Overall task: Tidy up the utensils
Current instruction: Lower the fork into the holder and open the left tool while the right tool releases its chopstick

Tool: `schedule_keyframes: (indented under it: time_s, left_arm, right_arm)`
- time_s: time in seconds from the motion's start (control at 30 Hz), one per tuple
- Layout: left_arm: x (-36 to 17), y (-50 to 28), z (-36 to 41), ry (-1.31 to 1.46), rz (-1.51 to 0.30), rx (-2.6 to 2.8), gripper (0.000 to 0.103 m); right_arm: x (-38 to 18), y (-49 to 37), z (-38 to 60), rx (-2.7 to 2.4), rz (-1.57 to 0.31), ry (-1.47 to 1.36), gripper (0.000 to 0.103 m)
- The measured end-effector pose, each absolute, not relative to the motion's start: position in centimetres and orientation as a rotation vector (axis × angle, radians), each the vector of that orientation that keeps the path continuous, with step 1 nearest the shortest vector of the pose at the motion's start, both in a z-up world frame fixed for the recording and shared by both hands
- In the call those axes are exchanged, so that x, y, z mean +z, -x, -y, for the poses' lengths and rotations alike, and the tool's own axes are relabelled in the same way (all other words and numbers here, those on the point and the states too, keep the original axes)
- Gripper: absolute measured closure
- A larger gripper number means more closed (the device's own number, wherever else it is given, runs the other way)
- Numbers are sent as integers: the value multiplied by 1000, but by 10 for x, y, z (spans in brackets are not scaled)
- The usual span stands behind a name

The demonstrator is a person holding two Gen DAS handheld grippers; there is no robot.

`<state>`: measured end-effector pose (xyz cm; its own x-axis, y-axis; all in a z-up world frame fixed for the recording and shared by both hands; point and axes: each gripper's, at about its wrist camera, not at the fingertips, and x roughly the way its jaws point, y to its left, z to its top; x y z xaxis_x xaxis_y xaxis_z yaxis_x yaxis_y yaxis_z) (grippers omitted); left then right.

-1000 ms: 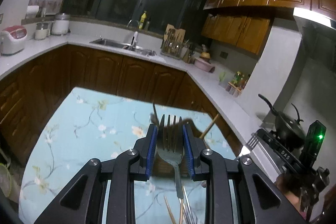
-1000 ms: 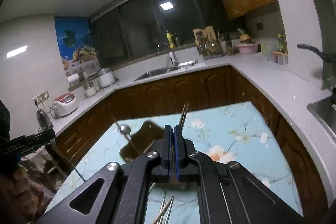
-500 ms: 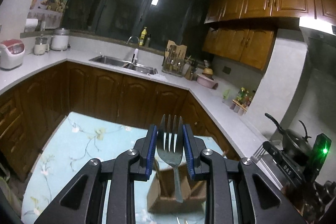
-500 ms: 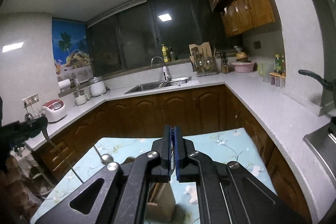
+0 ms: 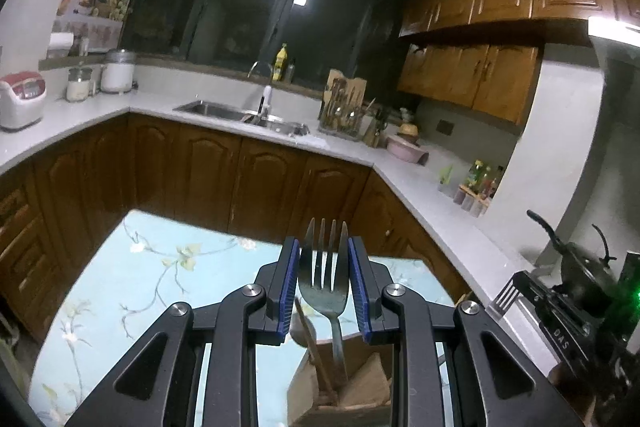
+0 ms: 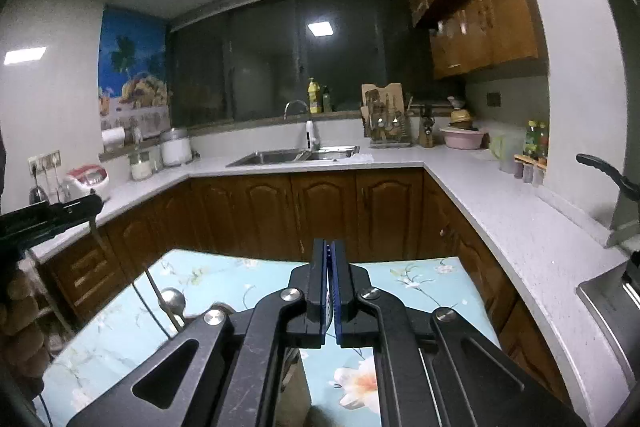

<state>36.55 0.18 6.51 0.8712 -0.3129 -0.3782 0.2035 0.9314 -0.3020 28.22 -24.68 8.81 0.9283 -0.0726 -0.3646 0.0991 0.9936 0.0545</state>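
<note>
Two tools hover above the floral-clothed table (image 5: pixel 132 279). The left tool (image 5: pixel 323 281) is clenched on a metal fork (image 5: pixel 322 287), tines up, its handle reaching down into a wooden holder (image 5: pixel 344 391) that stands on the table with a spoon (image 5: pixel 298 327) in it. The right tool (image 6: pixel 329 291) has its fingers pressed nearly together on something thin between the pads; what it is cannot be told.

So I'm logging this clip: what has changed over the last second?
Both grippers tipped upward, so more kitchen and less table shows. The left gripper brought the fork over the wooden holder, handle down toward it. Unchanged: left grip on the fork, right gripper shut, spoon in the holder.
</note>
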Motion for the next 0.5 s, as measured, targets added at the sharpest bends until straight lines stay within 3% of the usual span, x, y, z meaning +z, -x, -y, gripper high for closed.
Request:
schedule_keyframes:
  time_s: [0.5]
  left_arm:
    - [21, -394, 20, 236, -537, -263, 80]
  right_arm:
    - [43, -297, 231, -72, -456, -36, 101]
